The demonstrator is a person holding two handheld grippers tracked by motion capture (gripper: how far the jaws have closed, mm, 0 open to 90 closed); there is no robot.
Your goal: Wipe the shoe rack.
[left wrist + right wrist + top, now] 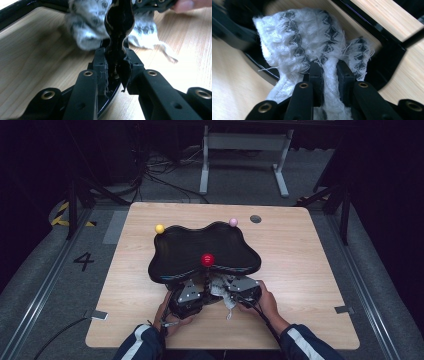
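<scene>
A glossy black tray (200,247) with a wavy rim lies mid-table, with a yellow ball (159,228), a pink ball (233,222) and a red ball (207,259) at its edge. Below the red ball a thin black post (205,276) runs toward me. My left gripper (200,289) is shut on that post (118,22), which stands pinched between its pads (116,62). My right gripper (223,287) is shut on a white knitted cloth with black diamonds (294,42), bunched against the tray's near rim (387,47). The cloth (87,25) hangs behind the post.
The light wooden table (300,270) has a dark round hole (255,219) at the back right. Cloth threads (230,309) trail toward the front edge. Both hands sit close together at the near middle. Beyond the table stands a white frame (245,150).
</scene>
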